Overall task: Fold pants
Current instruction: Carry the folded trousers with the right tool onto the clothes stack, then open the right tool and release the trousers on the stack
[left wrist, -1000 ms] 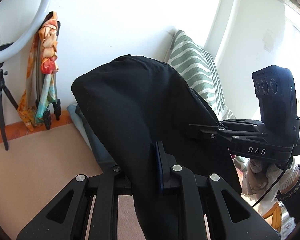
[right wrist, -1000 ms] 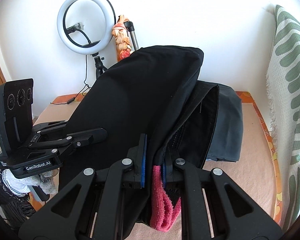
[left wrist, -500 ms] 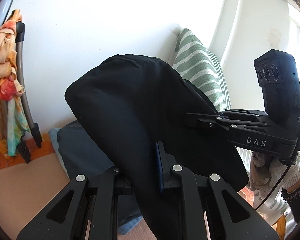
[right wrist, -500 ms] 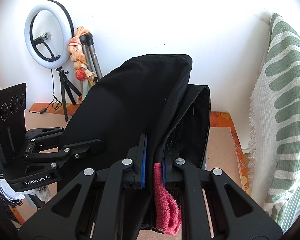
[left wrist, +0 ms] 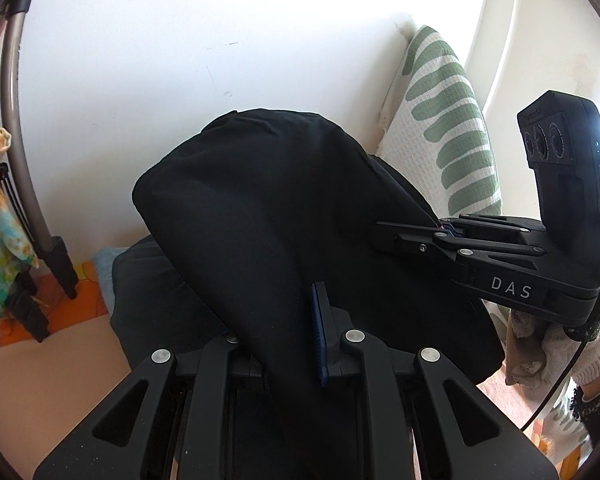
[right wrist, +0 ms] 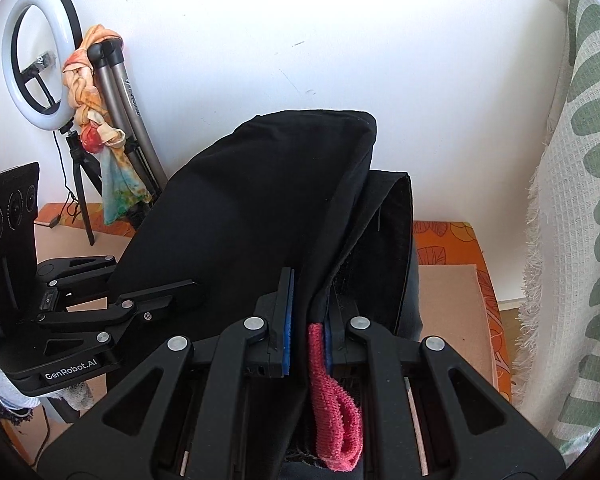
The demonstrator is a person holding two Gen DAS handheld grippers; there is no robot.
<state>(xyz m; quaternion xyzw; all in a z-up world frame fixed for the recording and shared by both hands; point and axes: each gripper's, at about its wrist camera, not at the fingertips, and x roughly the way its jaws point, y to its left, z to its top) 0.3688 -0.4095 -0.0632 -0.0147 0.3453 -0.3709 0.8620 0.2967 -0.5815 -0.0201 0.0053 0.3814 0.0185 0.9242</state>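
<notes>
A pair of black pants (left wrist: pixel 260 208) hangs folded between both grippers, bulging upward in front of the white wall. My left gripper (left wrist: pixel 292 320) is shut on one edge; only its blue pad (left wrist: pixel 319 340) shows, and cloth covers the other finger. My right gripper (right wrist: pixel 310 300) is shut on the other edge (right wrist: pixel 284 184) together with a red knitted loop (right wrist: pixel 334 404). Each gripper shows in the other's view, clamped on the fabric: the right one (left wrist: pixel 444 232) and the left one (right wrist: pixel 184 292).
A dark folded garment (left wrist: pixel 140 280) lies below the pants on the tan surface (right wrist: pixel 448 300) with an orange patterned edge. A green-striped white pillow (left wrist: pixel 448 140) leans against the wall at the right. A ring light (right wrist: pixel 32 52) and a tripod with a scarf (right wrist: pixel 92 92) stand at the left.
Both grippers have carried the pants to the right and a little down. The ring light and tripod slid left in the views, and the pillow and the folded garment came closer. Both grips held.
</notes>
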